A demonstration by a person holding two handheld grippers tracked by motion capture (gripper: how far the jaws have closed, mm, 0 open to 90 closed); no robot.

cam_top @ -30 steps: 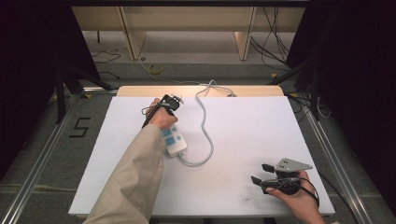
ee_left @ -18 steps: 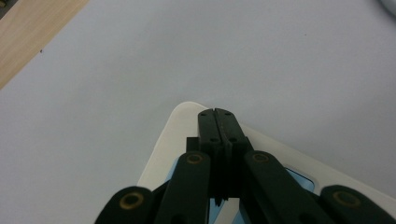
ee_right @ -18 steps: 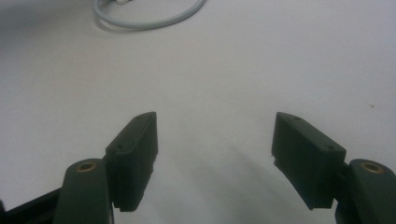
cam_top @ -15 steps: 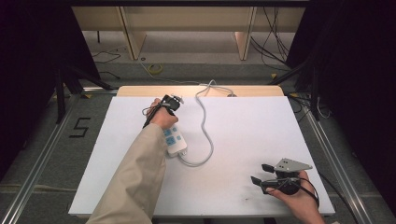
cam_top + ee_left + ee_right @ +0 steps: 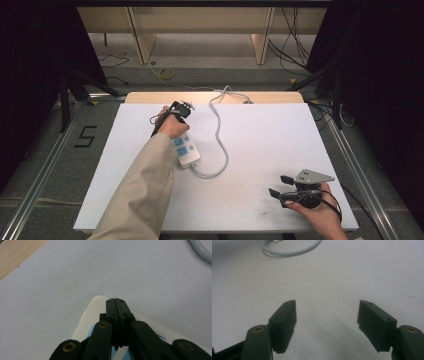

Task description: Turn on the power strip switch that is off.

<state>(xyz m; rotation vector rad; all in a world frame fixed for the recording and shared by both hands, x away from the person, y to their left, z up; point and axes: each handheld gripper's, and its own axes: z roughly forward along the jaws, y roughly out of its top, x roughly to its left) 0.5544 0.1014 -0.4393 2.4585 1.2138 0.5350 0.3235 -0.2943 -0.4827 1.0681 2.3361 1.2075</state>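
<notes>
A white power strip (image 5: 186, 150) with blue sockets lies left of the table's middle, and its grey cable (image 5: 220, 135) curls away to the far edge. My left gripper (image 5: 184, 106) hovers at the strip's far end. In the left gripper view its pads (image 5: 117, 308) stand together over the strip's rounded corner (image 5: 91, 312). The jaws have just been opening by a hair, with nothing between them. My right gripper (image 5: 279, 186) rests near the front right, open, with bare table between its pads (image 5: 327, 325).
The white table top (image 5: 280, 130) ends in a wooden strip (image 5: 150, 97) at the far edge. A loop of the cable (image 5: 292, 250) lies well ahead of the right gripper. Metal rails (image 5: 45, 165) flank the table on the floor.
</notes>
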